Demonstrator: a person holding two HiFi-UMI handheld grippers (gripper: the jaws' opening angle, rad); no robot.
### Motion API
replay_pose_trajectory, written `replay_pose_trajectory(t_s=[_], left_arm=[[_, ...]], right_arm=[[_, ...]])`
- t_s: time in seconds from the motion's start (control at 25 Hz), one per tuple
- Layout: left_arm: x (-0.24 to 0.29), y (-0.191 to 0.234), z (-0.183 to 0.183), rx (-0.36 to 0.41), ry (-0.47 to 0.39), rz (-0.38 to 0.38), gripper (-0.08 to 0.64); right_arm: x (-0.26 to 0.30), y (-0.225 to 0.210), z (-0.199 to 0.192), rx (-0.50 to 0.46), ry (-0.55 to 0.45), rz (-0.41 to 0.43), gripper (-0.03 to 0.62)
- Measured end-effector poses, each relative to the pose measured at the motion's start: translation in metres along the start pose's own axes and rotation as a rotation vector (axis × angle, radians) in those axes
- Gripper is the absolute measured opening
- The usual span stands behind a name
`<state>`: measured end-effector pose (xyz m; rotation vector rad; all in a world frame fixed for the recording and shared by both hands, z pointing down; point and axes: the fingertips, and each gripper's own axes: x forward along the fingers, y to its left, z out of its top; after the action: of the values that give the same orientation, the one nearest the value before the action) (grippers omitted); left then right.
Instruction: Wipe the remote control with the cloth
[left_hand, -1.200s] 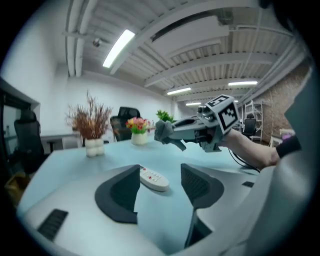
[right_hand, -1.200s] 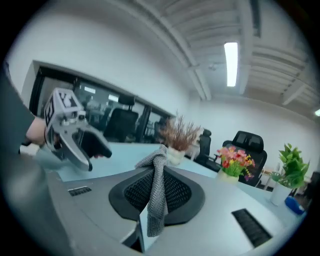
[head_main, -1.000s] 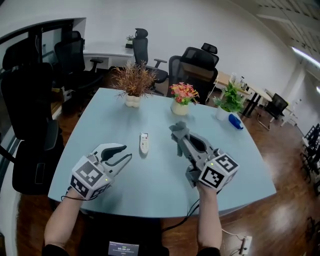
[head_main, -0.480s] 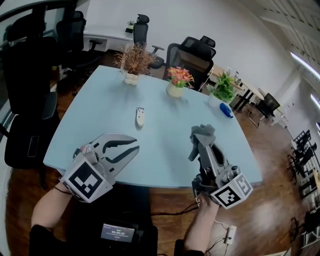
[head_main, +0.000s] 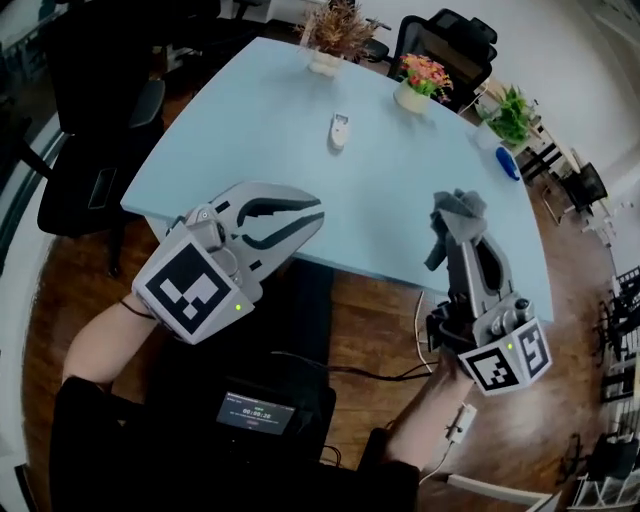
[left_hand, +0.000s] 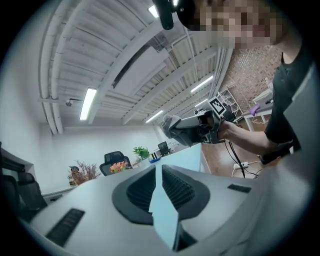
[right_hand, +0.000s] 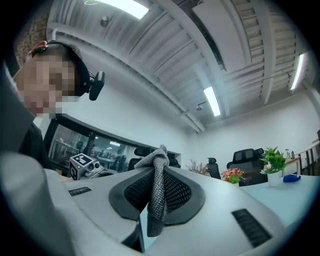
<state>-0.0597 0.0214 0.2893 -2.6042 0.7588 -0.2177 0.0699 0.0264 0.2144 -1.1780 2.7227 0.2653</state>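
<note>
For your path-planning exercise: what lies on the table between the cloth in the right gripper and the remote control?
Nothing: the head view shows only bare blue tabletop between the cloth pinched in the right gripper and the remote control.

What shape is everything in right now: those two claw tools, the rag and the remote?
Left gripper: jaws just closed, shut, empty.
Right gripper: shut on the cloth.
Cloth: bunched, pinched between the right gripper's jaws.
Remote control: lying flat on the table, untouched.
</note>
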Motion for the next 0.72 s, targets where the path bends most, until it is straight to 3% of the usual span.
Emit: replay_pose_trajectory(t_s=[0.16,0.36,0.6,0.72], left_arm=[[-0.021,-0.033,0.01,0.0,-0.008,0.002,0.026],[-0.065,-0.119,0.042,-0.003,-0.021,0.009,0.026],[-0.061,-0.141,0.055,0.031,-0.048,-0.021,0.026],[-0.086,-0.176,0.077,0.041,-0.076,-0.032,0.026]], right_arm=[[-0.024,0.03,-0.007,0.014,0.026,0.018,0.025],[-0.094,0.097,0.003,-0.004,0.045,0.045,0.026],[-0.106,0.107,0.002,-0.042,0.054,0.049,0.026],[-0.133,0.141,0.014,-0.059,0.042,0.059,0.026]])
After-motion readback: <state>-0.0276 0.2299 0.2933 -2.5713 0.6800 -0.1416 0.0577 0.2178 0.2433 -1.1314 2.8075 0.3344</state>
